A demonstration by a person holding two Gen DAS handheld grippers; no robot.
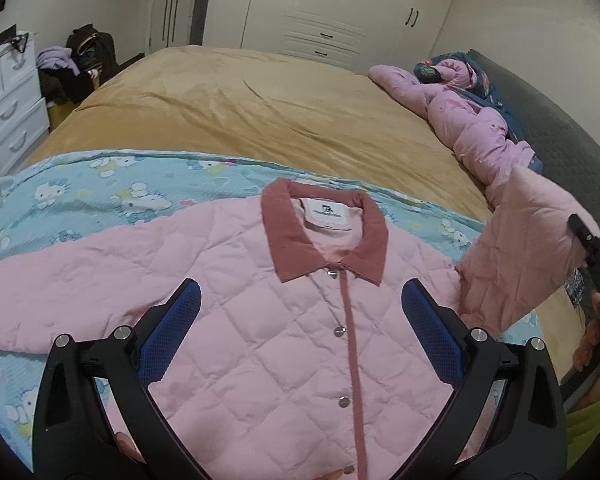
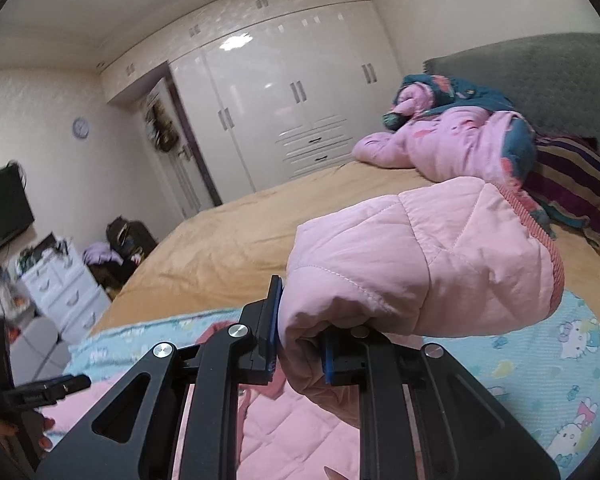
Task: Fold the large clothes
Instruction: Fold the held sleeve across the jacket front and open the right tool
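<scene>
The pink quilted jacket (image 1: 260, 320) lies front up on a blue cartoon-print cover (image 1: 80, 196) at the near end of the bed (image 1: 260, 112); its collar (image 1: 324, 232) points away toward the wardrobe (image 1: 320, 8), so the long axis of the body runs from the person outward, along the line of snaps.

The right gripper (image 2: 300, 344) is closed on one sleeve (image 2: 420, 264); the two blue pads pinch the padded cloth a little behind the cuff, and the cuff end stands up in the air, clear of the bed. In the left wrist view this sleeve rises at the right side of the jacket, and the other sleeve lies flat to the left.

The left gripper (image 1: 300, 324) has its jaws wide apart and holds nothing; it hovers over the chest of the jacket, with the placket between the pads.

I judge that the step in hand is folding the lifted sleeve across the front. This move depends on one relation: the body of the jacket lies to the left of the right gripper, so the sleeve must travel leftward, across the long axis, toward the placket. The left gripper is the nearer to the chest and could press the body so that it does not slide. The thick filling may make the sleeve spring back.
</scene>
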